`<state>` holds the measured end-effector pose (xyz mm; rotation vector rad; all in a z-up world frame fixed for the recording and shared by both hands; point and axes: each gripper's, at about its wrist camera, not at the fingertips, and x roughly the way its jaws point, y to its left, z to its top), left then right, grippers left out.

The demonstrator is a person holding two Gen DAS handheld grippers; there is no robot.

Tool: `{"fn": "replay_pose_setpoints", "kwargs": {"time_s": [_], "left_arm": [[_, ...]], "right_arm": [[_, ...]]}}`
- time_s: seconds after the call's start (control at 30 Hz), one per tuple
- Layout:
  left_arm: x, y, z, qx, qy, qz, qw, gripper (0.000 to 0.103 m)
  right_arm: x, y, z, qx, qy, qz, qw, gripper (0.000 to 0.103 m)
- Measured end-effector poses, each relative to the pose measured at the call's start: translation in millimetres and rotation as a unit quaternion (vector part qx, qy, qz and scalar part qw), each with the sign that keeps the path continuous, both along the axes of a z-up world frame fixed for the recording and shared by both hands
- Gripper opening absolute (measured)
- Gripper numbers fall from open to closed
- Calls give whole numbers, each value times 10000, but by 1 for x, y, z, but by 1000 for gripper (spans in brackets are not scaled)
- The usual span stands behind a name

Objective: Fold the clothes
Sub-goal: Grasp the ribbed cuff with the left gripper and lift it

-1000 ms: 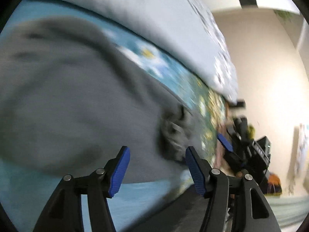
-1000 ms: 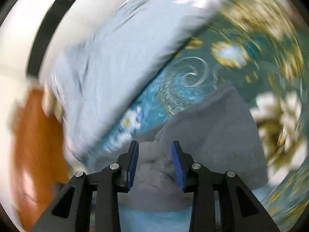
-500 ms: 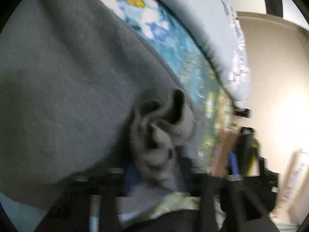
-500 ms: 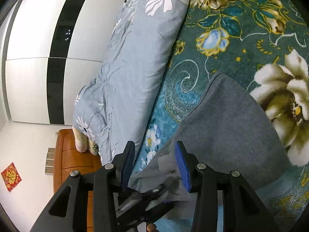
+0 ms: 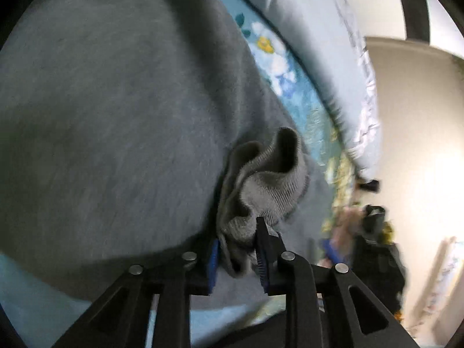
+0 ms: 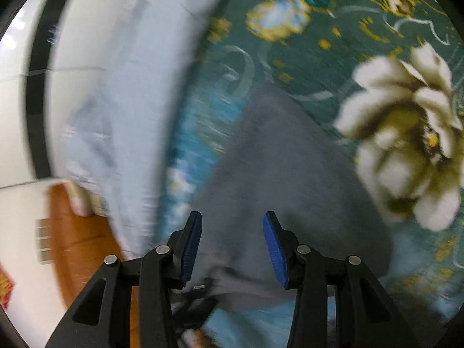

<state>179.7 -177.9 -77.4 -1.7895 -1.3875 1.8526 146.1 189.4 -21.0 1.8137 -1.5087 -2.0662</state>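
Note:
A grey knit garment (image 5: 116,121) lies spread on a teal flowered bedspread (image 5: 301,107). My left gripper (image 5: 236,253) is shut on a bunched ribbed edge of the grey garment (image 5: 261,191), which sticks up between the blue pads. In the right wrist view the same grey garment (image 6: 290,168) lies on the bedspread (image 6: 319,52). My right gripper (image 6: 232,246) hovers open over it, with nothing between its fingers. The right wrist view is blurred.
A pale blue flowered quilt (image 5: 319,29) lies rolled along the far side of the bedspread, also seen as a quilt (image 6: 121,87) in the right wrist view. An orange-brown wooden headboard (image 6: 84,240) and white wardrobe doors (image 6: 17,58) stand beyond. Dark equipment (image 5: 377,246) sits by the wall.
My left gripper closed on the bunched ribbed edge of the grey garment. My right gripper spread wider and shifted over the garment; its view turned blurry.

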Motion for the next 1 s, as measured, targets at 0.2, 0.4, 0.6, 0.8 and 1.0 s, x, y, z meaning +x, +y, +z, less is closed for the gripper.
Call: {"fn": "replay_pose_setpoints", "kwargs": {"time_s": [0.2, 0.4, 0.6, 0.8, 1.0], "left_arm": [[25, -50, 52, -927, 704, -251, 9929, 57], [94, -178, 45, -1575, 54, 1417, 9773, 64], [124, -210, -2, 248, 27, 2869, 9576, 76], [113, -204, -30, 391, -10, 3073, 9508, 80], [102, -208, -17, 194, 303, 3256, 9448, 77]], "right_arm": [[0, -2, 4, 122, 180, 54, 9997, 47], [6, 3, 7, -187, 361, -162, 9990, 49], [6, -2, 11, -82, 334, -58, 9994, 49], [13, 1, 17, 27, 369, -147, 9992, 49], [13, 1, 17, 67, 345, -171, 9992, 49]]}}
